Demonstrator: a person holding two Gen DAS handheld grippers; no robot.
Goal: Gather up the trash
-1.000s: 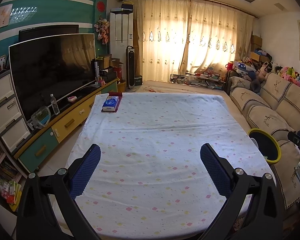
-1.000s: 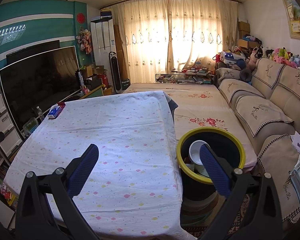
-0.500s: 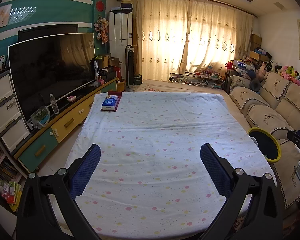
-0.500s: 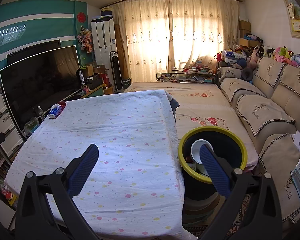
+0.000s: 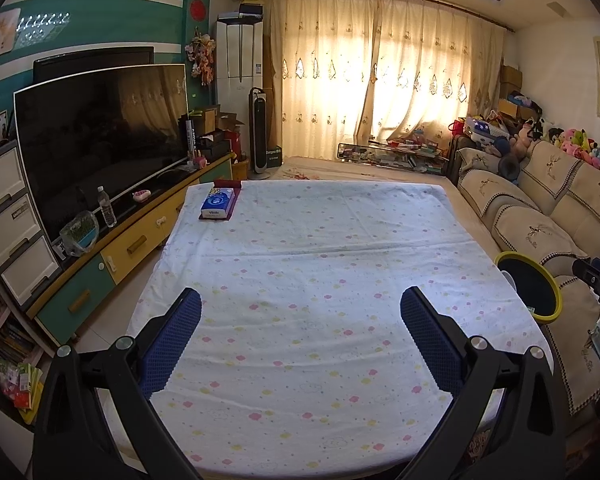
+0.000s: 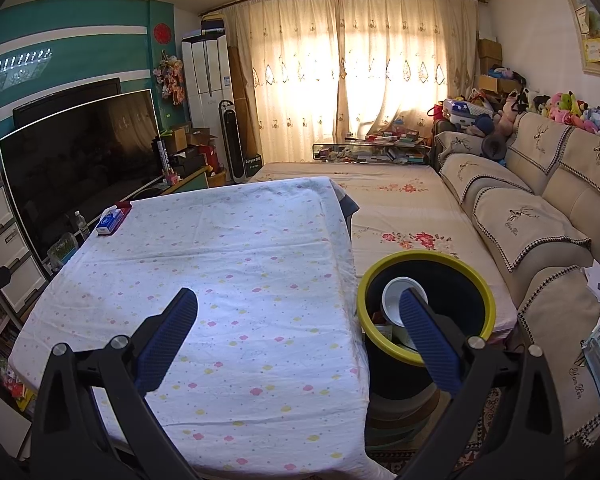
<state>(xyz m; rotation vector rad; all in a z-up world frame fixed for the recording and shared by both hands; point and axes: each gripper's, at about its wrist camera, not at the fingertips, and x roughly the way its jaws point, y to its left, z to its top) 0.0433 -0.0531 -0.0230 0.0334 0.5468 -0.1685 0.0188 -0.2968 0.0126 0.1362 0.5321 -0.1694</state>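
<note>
A black bin with a yellow rim [image 6: 428, 258] [image 5: 550, 286] stands by the table's right side; a white cup [image 6: 396, 298] and other scraps lie inside it. My left gripper [image 5: 300, 304] is open above the near part of the cloth-covered table [image 5: 308, 264], nothing between its blue pads. My right gripper [image 6: 298, 304] is also open and empty, straddling the table's right edge, its right finger [image 6: 428, 334] in front of the bin's mouth. No loose trash shows on the cloth [image 6: 228, 264].
A blue tissue pack [image 5: 217, 205] [image 6: 110, 222] lies on a red mat at the table's far left corner. A TV cabinet [image 5: 132, 240] with a bottle [image 5: 107, 212] runs along the left. A sofa [image 6: 540, 216] lines the right wall, a low flowered bed [image 6: 400, 216] beyond the bin.
Both views have drifted back slightly; the bin sits a little lower and nearer in the right wrist view. Both grippers stay open and empty.
</note>
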